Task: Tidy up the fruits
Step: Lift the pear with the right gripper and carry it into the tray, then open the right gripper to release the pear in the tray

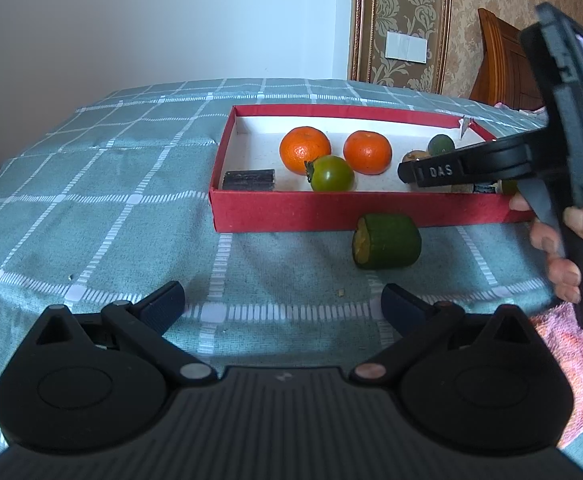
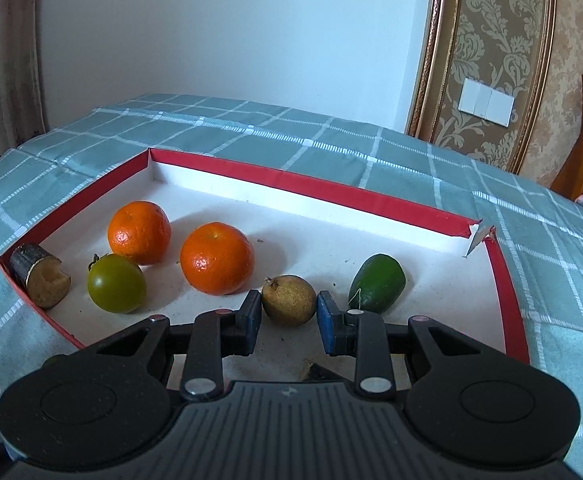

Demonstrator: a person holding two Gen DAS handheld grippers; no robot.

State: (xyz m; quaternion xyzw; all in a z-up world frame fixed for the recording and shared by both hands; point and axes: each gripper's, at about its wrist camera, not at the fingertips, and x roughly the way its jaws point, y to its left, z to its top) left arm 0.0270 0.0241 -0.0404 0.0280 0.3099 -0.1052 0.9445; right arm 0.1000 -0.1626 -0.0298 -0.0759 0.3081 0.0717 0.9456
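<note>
Right tongs, nearly closed with pads flanking but perhaps only grazing the small brown fruit on the red box floor: likely light, firm, thin-skinned, apt to roll, best pinched across its middle; left tongs open, empty.

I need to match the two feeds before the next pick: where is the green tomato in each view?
Left wrist: green tomato at centre, by the red box's near wall, before the two oranges.
Right wrist: green tomato at left, on the box floor, left of the claw.
Shared landmark: the torn box corner.
</note>
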